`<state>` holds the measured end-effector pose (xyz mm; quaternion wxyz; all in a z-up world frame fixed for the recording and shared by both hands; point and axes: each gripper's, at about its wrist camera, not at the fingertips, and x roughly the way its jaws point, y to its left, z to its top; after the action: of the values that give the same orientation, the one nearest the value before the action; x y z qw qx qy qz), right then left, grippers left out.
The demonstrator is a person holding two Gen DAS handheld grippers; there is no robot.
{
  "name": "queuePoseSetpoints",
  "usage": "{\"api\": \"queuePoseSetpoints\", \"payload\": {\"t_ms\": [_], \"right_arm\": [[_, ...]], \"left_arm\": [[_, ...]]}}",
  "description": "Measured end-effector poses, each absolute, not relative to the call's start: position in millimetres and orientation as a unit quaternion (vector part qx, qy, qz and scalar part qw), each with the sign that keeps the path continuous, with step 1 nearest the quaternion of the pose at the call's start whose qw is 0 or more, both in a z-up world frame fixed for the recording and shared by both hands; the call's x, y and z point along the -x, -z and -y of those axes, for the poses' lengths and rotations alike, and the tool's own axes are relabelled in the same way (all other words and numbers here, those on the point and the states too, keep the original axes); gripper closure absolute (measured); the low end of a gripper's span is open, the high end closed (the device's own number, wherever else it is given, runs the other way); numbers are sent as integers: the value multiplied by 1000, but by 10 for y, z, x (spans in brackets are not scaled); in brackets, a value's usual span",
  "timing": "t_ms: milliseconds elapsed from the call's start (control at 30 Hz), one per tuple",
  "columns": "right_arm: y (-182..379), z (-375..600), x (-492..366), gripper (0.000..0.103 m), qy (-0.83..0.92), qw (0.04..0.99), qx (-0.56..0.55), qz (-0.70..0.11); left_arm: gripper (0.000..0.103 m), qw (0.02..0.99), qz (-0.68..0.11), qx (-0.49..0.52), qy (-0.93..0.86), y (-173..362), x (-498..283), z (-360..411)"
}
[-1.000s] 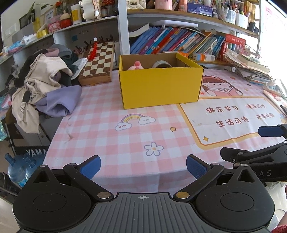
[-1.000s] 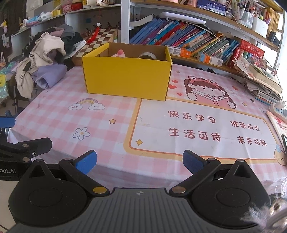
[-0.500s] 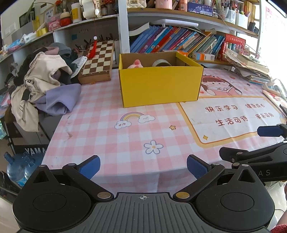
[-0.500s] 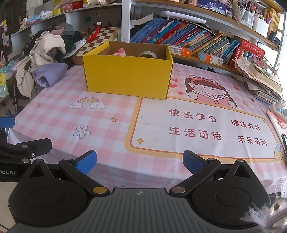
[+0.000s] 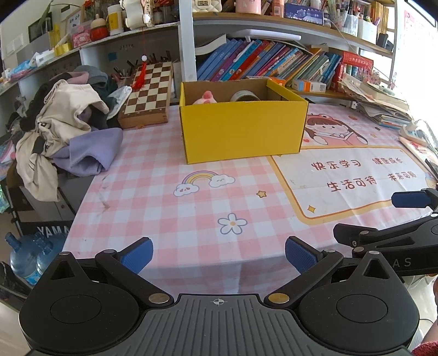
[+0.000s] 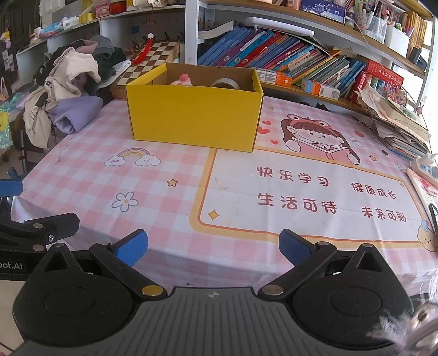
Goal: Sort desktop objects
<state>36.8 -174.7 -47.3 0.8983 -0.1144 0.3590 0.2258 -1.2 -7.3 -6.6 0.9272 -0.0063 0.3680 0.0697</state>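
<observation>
At the near table edge, left gripper (image 5: 218, 252) and right gripper (image 6: 213, 245) hang wide, empty. Yellow box (image 6: 193, 116) holds a pink toy (image 6: 181, 79) and tape roll (image 6: 226, 83); sorting looks finished, nothing loose to fetch.

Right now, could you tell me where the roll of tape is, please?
In both wrist views, the roll of tape lies inside the yellow box at the table's far side, right of the pink plush toy.

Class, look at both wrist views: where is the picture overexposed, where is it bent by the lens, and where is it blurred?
Left wrist view: daylight blows out the upper right edge, and the long wooden shelf curves from fisheye distortion. Right wrist view: the same bowing on the row of leaning books, glare at far right, and a blurred grey fuzzy patch at bottom right. The yellow cardboard box is sharp in both.
</observation>
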Motion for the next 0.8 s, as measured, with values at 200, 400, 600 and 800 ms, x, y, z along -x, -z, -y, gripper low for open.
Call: {"api": "queuePoseSetpoints", "payload": {"t_ms": [200, 400, 600, 800], "right_arm": [[472, 1705, -332, 0, -221, 900, 112, -360], [478, 1711, -329, 0, -221, 899, 111, -361], [496, 1712, -336, 0, -221, 897, 111, -366], [505, 1697, -348, 0, -223, 896, 112, -368]], "left_arm": [[0, 928, -367, 6, -68, 59, 12, 87], [0, 927, -369, 7, -66, 63, 14, 99], [0, 926, -373, 10, -65, 76, 11, 110], [0, 925, -374, 12, -67, 80, 4, 102]]}}
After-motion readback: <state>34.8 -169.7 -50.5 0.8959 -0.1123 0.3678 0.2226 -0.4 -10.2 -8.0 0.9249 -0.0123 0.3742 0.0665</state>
